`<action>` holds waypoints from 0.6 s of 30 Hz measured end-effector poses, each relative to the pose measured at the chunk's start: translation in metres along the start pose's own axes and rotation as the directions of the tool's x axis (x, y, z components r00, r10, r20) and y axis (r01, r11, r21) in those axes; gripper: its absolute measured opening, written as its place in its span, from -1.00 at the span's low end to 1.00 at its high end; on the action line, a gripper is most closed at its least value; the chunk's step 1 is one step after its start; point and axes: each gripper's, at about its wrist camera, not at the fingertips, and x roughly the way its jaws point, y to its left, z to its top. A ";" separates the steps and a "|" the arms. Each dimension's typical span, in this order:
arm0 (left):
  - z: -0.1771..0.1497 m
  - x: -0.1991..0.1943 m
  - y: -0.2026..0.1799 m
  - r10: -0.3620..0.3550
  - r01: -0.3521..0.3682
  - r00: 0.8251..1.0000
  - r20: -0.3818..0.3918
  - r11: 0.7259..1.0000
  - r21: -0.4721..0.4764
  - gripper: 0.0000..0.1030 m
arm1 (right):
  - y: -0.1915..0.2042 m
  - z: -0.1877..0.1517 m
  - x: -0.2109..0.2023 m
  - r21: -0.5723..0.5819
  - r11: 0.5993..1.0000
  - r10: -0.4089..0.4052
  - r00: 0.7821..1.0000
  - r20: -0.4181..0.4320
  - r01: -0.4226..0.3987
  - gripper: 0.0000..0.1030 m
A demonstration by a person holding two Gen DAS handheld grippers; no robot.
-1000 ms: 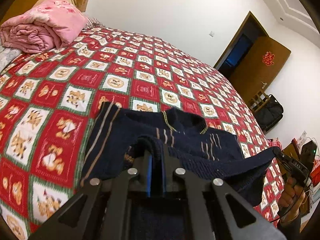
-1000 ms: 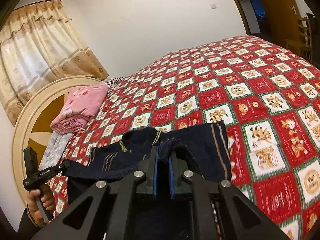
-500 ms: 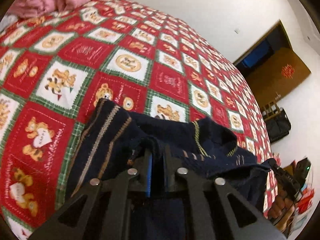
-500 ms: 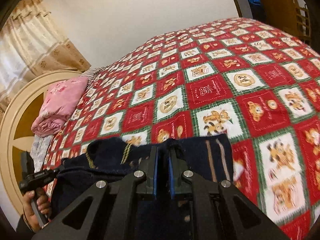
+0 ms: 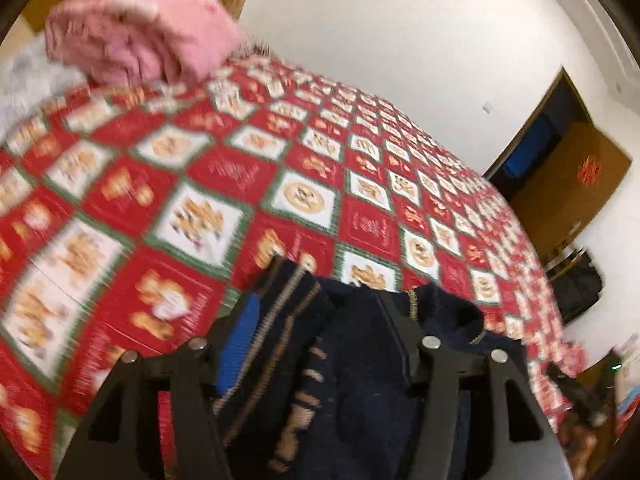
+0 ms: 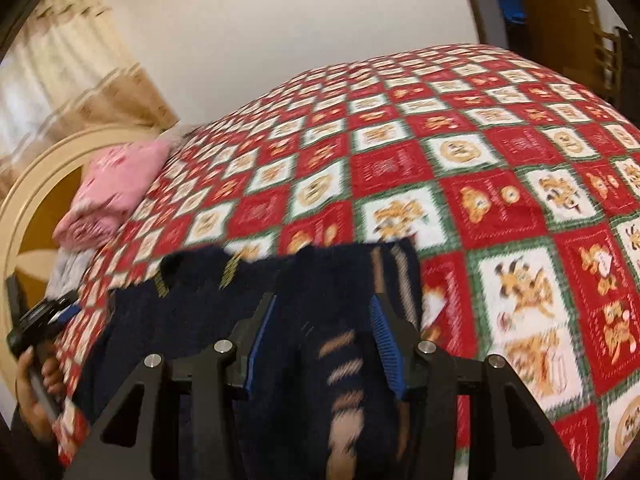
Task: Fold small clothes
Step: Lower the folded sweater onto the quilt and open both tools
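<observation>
On red patchwork bedspread (image 5: 248,176): navy sweater (image 5: 360,360). Left gripper (image 5: 316,320), right gripper (image 6: 324,320): jaws opening, sweater between, pads apart. Only right view shows hand (image 6: 38,384); left shows doorway (image 5: 532,148).

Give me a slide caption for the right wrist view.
Right gripper opening over a navy striped sweater on a red teddy-bear quilt.

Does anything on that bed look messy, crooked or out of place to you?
Only the navy sweater: it lies bunched and rumpled at the near edge of the red patchwork quilt, not flat. Both grippers' jaws are opening, with sweater fabric between them. The pink blanket by the headboard looks folded.
</observation>
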 end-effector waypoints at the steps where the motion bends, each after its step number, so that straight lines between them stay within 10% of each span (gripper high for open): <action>1: -0.002 0.000 -0.006 0.030 -0.029 0.999 -0.014 0.999 0.043 0.19 | 0.004 -0.003 0.000 -0.011 1.000 0.008 1.000 -0.009 -0.008 -0.05; 18: -0.052 0.061 -0.015 0.273 -0.252 0.959 -0.074 0.945 0.210 0.28 | 0.010 0.014 0.084 -0.117 0.970 -0.224 0.969 -0.103 0.212 -0.10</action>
